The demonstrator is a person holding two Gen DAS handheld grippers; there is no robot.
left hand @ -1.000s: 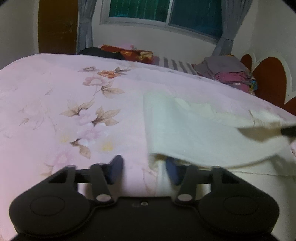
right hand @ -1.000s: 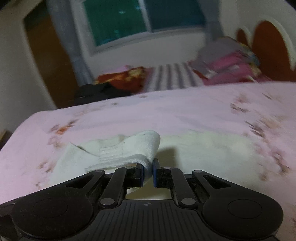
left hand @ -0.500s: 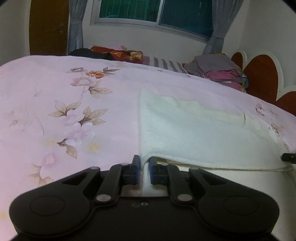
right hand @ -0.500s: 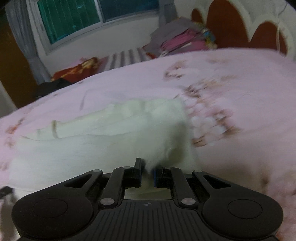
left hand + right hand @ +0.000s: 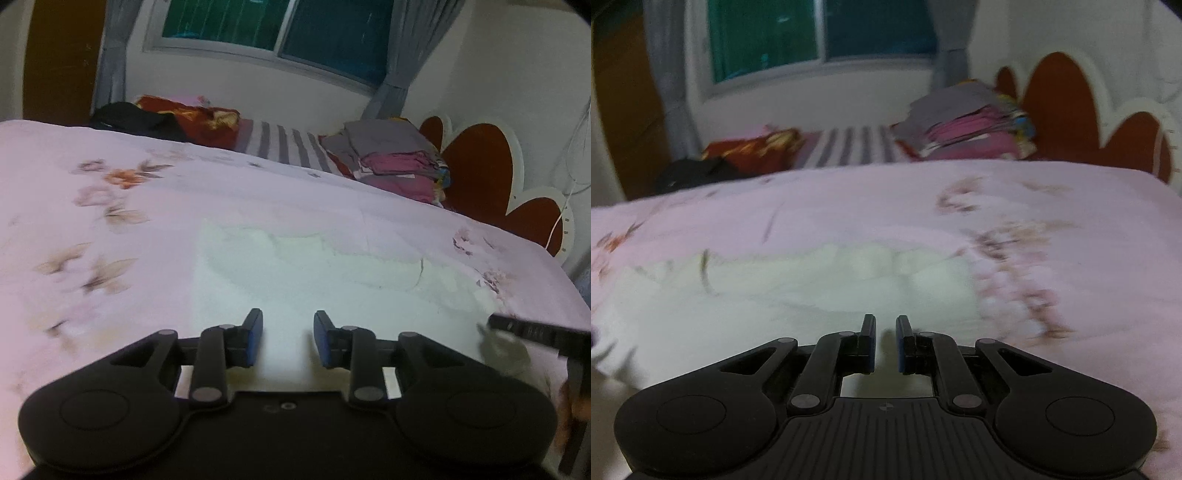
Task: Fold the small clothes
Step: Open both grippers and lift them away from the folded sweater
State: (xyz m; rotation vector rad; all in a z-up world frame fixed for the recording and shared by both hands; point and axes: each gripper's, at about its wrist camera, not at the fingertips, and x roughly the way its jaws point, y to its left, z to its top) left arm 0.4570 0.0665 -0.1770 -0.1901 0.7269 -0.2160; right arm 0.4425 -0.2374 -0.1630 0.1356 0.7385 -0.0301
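Observation:
A small cream-white garment point(image 5: 314, 273) lies folded flat on the pink floral bedspread point(image 5: 92, 221); it also shows in the right wrist view point(image 5: 812, 280). My left gripper point(image 5: 288, 338) is open and empty, just above the garment's near edge. My right gripper point(image 5: 885, 341) is slightly open with nothing between its pads, over the garment's near right part. The right gripper's black body point(image 5: 535, 332) shows at the right edge of the left wrist view.
A stack of folded grey and pink clothes point(image 5: 399, 158) sits at the far side near the red-and-white headboard point(image 5: 480, 177). A striped cloth point(image 5: 280, 146), a red patterned cloth point(image 5: 192, 118) and a black item point(image 5: 133, 116) lie along the far edge under the window.
Both grippers held the garment's edge half a second ago and have let go. The fold now lies flat, and both grippers have pulled back a little.

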